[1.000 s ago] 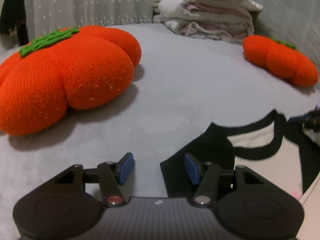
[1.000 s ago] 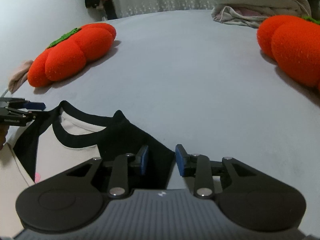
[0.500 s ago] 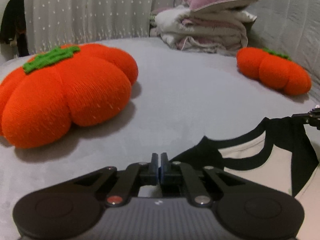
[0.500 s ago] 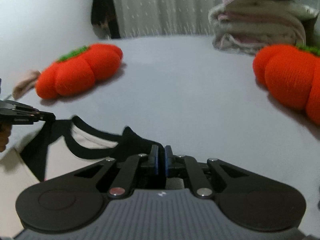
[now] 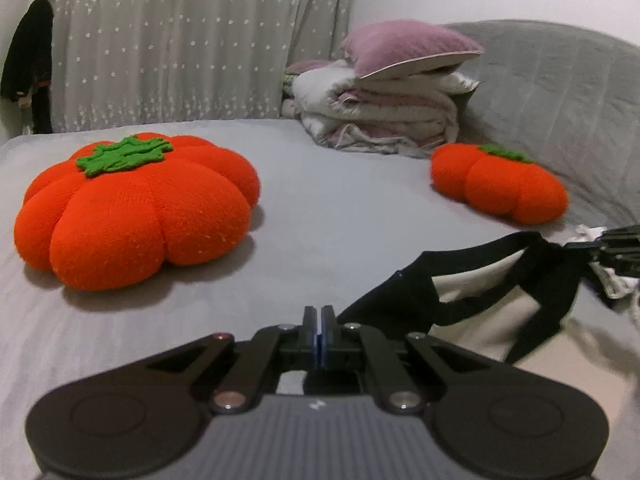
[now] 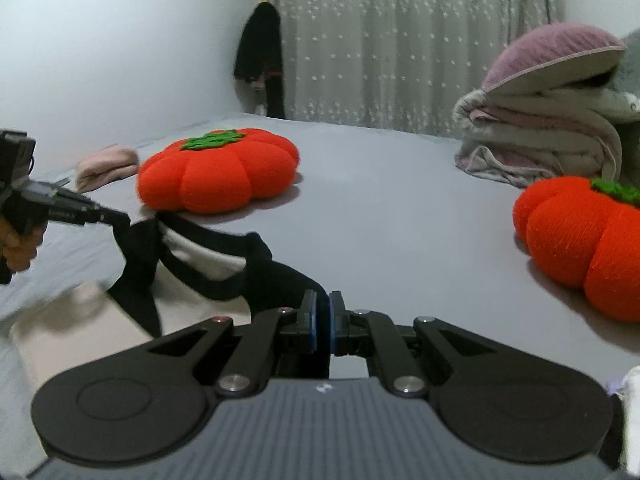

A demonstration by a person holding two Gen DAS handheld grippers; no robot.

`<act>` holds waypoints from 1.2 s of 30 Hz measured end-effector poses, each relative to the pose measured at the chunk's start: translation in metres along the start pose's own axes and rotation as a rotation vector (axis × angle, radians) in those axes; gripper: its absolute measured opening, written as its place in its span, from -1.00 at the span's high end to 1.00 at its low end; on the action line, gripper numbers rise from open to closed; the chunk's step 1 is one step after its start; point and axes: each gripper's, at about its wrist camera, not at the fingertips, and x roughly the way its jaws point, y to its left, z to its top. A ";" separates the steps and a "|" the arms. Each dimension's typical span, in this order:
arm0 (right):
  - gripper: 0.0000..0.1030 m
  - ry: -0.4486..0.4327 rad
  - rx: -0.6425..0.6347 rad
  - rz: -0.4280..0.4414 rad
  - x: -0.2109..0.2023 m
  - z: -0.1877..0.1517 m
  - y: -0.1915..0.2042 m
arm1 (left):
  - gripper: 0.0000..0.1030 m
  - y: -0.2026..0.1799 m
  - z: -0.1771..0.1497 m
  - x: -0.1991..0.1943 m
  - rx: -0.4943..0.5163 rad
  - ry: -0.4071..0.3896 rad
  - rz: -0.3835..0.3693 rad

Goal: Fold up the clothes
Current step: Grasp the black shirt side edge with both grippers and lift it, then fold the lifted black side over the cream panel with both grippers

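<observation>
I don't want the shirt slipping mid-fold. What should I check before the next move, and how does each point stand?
1. Left tongs shut on the T-shirt shoulder: ok.
2. Right tongs shut on the other shoulder: ok.
3. Neckline hangs between the two grips, off the bed: ok.
4. Bed ahead free for laying down; the large pumpkin cushion and the small pumpkin cushion lie apart from the shirt: ok.
5. Hem and lower body hanging straight: cannot tell, out of view.
</observation>
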 end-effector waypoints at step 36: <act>0.26 0.160 0.792 0.166 -0.020 -0.081 0.042 | 0.58 -0.019 -0.072 -0.015 -0.496 0.167 0.052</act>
